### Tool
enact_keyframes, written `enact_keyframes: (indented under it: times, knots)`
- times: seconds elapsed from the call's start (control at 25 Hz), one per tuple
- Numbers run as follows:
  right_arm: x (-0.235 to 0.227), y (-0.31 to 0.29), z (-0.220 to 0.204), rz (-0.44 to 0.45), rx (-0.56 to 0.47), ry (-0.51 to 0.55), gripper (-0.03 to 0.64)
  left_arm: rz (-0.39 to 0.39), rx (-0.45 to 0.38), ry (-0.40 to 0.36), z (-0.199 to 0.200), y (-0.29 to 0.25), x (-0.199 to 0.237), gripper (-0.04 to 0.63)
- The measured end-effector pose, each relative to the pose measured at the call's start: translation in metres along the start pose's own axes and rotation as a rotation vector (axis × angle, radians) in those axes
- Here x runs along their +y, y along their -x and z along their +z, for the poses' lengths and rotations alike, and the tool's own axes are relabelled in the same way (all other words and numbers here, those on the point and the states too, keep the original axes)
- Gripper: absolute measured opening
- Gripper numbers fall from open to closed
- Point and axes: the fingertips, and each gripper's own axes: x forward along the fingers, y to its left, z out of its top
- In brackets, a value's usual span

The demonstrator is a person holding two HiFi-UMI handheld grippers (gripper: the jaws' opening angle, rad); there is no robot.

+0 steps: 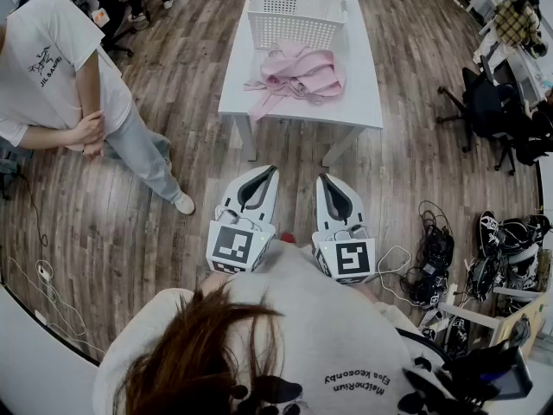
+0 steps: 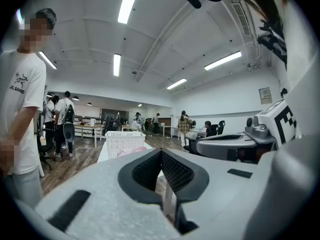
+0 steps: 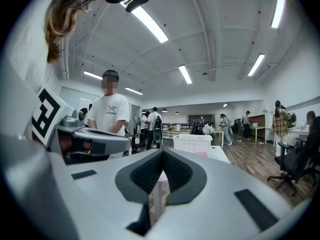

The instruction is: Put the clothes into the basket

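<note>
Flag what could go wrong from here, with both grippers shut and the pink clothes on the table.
1. The pink clothes lie bunched, one strip trailing toward the table edge; gripping one fold may leave the rest hanging outside the basket.
2. The left gripper and right gripper are shut, short of the table; arriving shut might only push the cloth.

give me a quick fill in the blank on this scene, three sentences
The clothes on the white table are ____ in colour.
They lie outside the basket, whose colour is ____.
The jaws of the left gripper and the right gripper are both ____.
Missing words: pink; white; shut.
</note>
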Motion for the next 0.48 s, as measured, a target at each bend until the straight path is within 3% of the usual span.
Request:
enact_keyframes:
  times: [0.48]
  knots:
    - [0.0059, 0.005, -0.0012, 0.0, 0.005, -0.004, 0.012, -0.013, 0.004, 0.001, -0.0013, 0.0042, -0.0041, 0.009]
